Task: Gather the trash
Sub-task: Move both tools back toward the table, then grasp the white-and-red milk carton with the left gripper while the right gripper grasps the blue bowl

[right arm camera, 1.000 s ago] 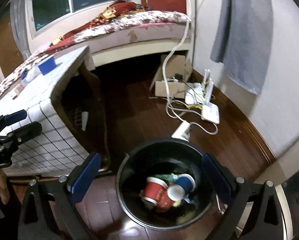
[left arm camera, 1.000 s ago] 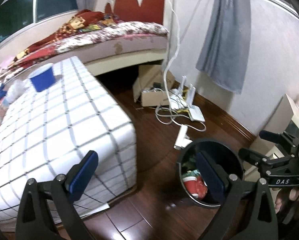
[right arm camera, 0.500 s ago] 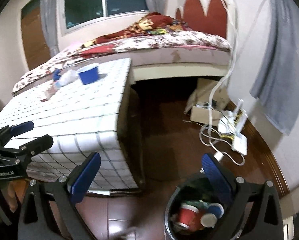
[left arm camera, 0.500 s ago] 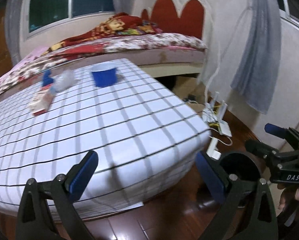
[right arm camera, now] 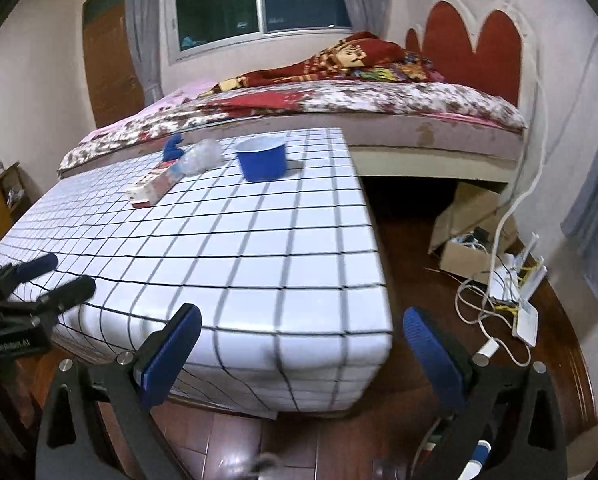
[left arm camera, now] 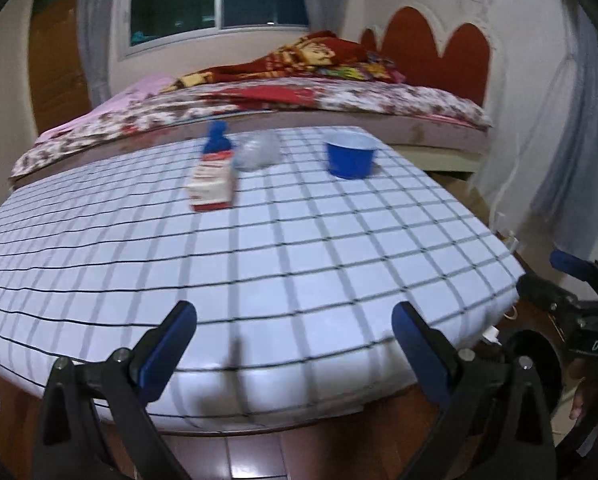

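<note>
Left wrist view: left gripper (left arm camera: 294,328) jaws released, empty, at the near edge of the checked worktop (left arm camera: 339,248); far on it a blue cup (left arm camera: 351,159) to the right, a clear bottle (left arm camera: 257,154) and a red-white box (left arm camera: 211,186) left of it, bin (left arm camera: 539,356) on the floor at right. Right wrist view: right gripper (right arm camera: 302,336) jaws released, empty, near the worktop's (right arm camera: 259,248) right corner; cup (right arm camera: 261,159), bottle (right arm camera: 199,158), box (right arm camera: 153,186) far left; cables (right arm camera: 499,292) on the floor right.
</note>
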`<state>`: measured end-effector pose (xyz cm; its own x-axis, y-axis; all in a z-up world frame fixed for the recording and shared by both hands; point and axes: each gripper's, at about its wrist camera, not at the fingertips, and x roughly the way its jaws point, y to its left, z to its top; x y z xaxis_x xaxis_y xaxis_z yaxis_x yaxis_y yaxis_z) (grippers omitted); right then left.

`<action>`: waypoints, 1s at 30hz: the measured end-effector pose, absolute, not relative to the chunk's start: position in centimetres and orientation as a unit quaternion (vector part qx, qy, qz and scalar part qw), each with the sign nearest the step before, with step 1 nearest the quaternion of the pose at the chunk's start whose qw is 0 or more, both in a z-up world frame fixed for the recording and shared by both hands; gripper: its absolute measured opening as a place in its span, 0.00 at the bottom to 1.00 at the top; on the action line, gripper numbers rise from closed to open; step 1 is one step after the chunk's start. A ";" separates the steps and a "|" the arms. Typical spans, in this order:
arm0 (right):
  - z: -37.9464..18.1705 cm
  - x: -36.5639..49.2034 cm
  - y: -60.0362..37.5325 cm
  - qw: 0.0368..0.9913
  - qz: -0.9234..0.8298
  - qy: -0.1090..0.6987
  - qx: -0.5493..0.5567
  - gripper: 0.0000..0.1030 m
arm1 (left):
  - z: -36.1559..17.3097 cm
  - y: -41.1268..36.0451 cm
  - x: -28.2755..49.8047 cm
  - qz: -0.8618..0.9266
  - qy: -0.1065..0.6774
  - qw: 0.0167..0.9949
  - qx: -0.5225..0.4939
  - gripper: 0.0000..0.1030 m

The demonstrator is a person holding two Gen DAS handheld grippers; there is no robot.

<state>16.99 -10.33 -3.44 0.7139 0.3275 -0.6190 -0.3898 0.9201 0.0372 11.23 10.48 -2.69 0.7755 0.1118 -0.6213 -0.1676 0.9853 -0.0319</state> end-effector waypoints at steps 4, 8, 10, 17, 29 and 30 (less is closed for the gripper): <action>-3.1 17.9 -7.7 0.923 0.199 0.325 -0.062 0.99 | -2.2 13.2 12.1 0.099 0.321 0.941 -0.045 0.96; -2.0 20.6 -5.7 0.918 0.208 0.332 -0.058 0.99 | -1.7 15.7 13.9 0.118 0.317 0.940 -0.049 0.96; -1.5 22.0 -4.8 0.917 0.213 0.332 -0.058 0.99 | -1.5 16.6 15.3 0.125 0.317 0.939 -0.048 0.96; -1.4 29.0 -0.3 0.908 0.212 0.351 -0.084 0.99 | -2.4 18.7 20.9 0.137 0.340 0.929 -0.049 0.96; -4.6 39.5 4.9 0.887 0.195 0.405 -0.108 0.99 | -4.4 21.2 29.1 0.119 0.384 0.913 -0.071 0.95; -4.8 40.1 5.1 0.886 0.194 0.407 -0.106 0.99 | -4.6 21.3 29.5 0.118 0.389 0.911 -0.071 0.95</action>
<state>40.10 5.07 -4.81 0.5935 0.2572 -0.7626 -0.4304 0.9021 -0.0307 29.51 21.25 -4.58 0.6693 0.1592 -0.7257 -0.2703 0.9620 -0.0383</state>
